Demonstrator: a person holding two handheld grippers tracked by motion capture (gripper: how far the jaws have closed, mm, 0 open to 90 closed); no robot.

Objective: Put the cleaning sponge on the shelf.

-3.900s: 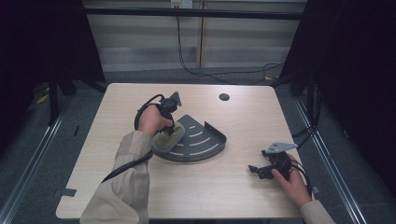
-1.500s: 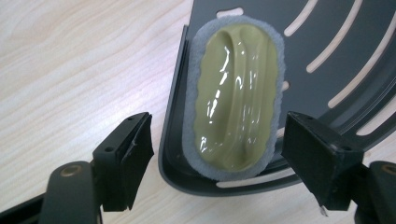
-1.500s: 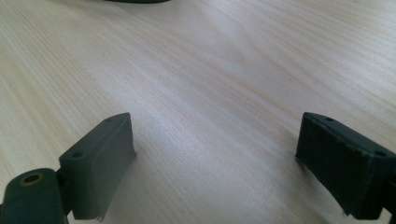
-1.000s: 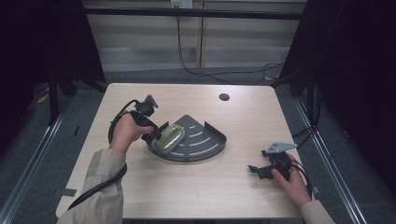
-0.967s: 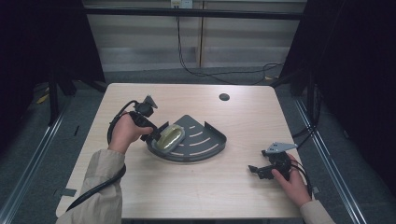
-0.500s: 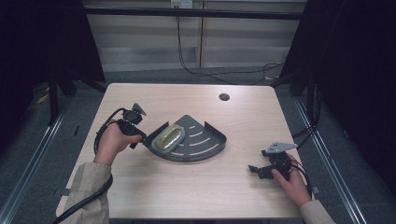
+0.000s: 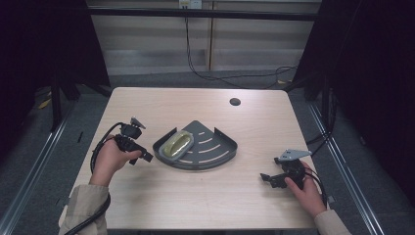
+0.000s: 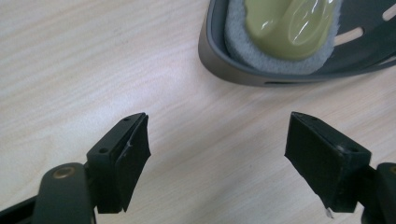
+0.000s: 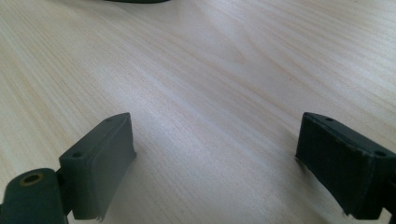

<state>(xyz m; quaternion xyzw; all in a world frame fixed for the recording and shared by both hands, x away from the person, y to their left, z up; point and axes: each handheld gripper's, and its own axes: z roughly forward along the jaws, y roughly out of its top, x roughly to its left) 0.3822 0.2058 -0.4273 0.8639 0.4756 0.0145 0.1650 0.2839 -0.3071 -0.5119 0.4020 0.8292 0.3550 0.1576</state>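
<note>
Left hand-held gripper [image 8: 217,161] sits wide apart, empty, just left of the dark grey quarter-round plastic tray [image 7: 215,152]. The olive-topped grey sponge [image 8: 285,32] lies in the tray's left corner (its fuzzy edge shows up close). Right hand-held gripper [image 9: 215,163] gapes over the light wooden bench [image 7: 195,196], near right.

Lab: bare table [image 7: 147,103] amid black curtains [image 7: 372,73], cables [image 7: 215,76].
</note>
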